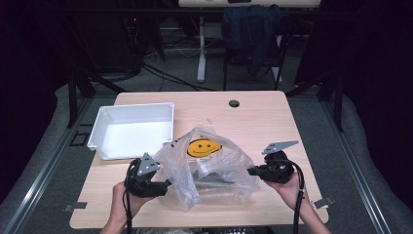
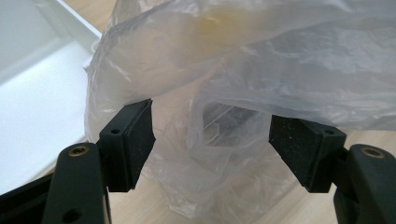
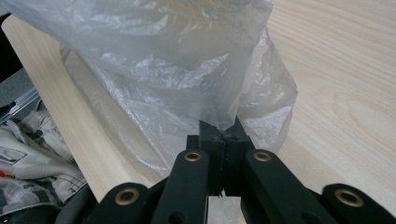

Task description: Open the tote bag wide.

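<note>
Between wide-parted left fingers [image 2: 210,140] plastic bag [image 1: 209,168], seemingly untouched, right fingers [image 3: 223,135] pinching its edge.

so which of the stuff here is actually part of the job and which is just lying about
In the job:
- clear plastic bag with a yellow smiley print
- dark item inside the bag, too blurred to identify
- right gripper, fingers shut on the bag's edge
- left gripper, fingers open at the bag

Lying about:
- white tray, beside the bag
- dark garment on a chair behind the table

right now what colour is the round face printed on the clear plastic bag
Yellow with black eyes and smile, on the clear plastic bag; the high view shows it best.
</note>
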